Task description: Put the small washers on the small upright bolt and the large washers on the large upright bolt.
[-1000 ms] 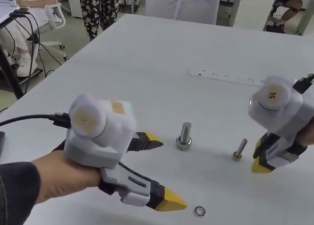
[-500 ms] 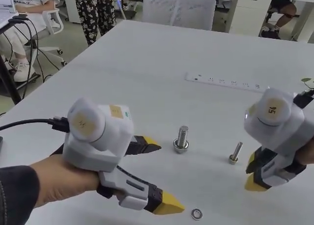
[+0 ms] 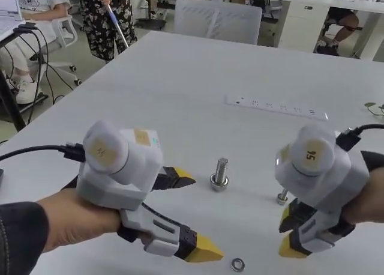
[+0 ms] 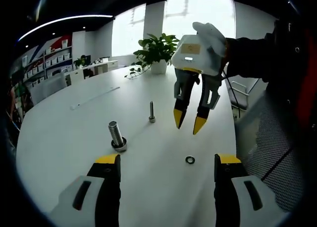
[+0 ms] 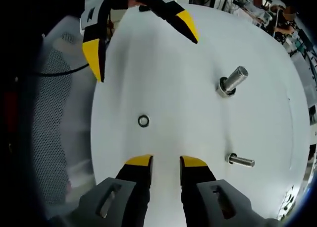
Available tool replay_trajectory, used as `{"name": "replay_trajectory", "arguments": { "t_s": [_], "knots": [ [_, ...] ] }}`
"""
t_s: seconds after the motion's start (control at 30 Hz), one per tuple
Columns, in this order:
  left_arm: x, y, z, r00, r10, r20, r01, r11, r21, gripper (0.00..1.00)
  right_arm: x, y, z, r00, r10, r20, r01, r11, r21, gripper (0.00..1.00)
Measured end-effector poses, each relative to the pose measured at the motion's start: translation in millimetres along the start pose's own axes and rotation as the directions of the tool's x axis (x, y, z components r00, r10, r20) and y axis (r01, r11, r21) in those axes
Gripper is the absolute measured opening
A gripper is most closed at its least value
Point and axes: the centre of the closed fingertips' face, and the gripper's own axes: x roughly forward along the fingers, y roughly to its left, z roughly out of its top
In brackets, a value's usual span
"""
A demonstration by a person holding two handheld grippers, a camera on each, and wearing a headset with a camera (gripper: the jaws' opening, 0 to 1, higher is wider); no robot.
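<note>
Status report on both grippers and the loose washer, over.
Left gripper open, empty. Right gripper open, empty. Washer loose on table between them. Nothing blocking it.

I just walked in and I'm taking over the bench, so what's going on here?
A person holds a gripper in each hand over a white table. The left gripper is open wide and empty; the right gripper is open more narrowly, also empty. One loose washer lies on the table between them, untouched. The large bolt and the small bolt stand upright beyond it.
</note>
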Motion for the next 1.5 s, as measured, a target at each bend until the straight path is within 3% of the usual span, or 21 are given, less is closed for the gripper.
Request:
{"name": "replay_trajectory", "arguments": {
  "t_s": [0.5,0.93,1.5],
  "knots": [
    [-2.7,-0.6,2.0,0.9999,0.009,0.006,-0.009,1.0,0.008,0.77,19.1,26.9,30.9,0.9986,0.051,0.012,-0.05,0.995,-0.082,0.23],
    [-4.2,0.5,2.7,0.9998,0.014,0.011,-0.014,1.0,0.006,0.77,33.8,32.4,37.9,0.9976,0.07,0.002,-0.069,0.991,-0.111,0.22],
    [-5.0,0.3,2.2,0.9997,0.015,0.017,-0.015,1.0,0.002,0.77,38.1,31.3,37.9,0.9994,0.017,-0.03,-0.022,0.98,-0.198,0.18]
  ]
}}
